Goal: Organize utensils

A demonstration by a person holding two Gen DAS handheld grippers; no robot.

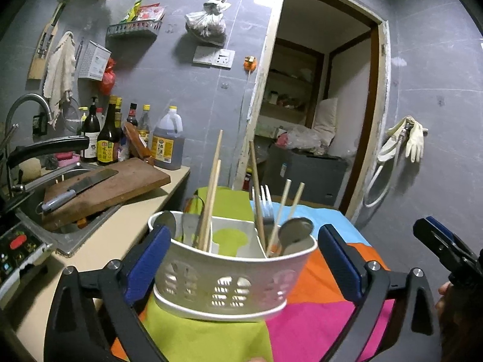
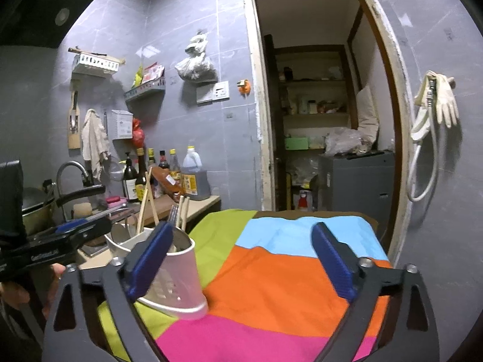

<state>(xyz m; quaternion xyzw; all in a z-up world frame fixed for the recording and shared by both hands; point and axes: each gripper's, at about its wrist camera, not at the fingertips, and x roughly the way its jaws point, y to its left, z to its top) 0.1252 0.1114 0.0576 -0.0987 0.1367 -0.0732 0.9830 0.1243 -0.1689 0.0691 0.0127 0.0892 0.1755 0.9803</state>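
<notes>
On colour-block tablecloth (image 1: 317, 310): white utensil caddy (image 1: 232, 283) upright, holding chopsticks (image 1: 211, 193), fork (image 1: 265, 205), spoons. Left gripper (image 1: 241, 259) straddles it, jaws apart (no contact). Right gripper (image 2: 241, 262) also spread, empty. Risk: finger clips rim, caddy tips.

One holder (image 1: 232, 274), about five chopsticks (image 1: 211, 199) (some blurred), one fork (image 1: 265, 208), two spoons (image 1: 294, 230)
</notes>
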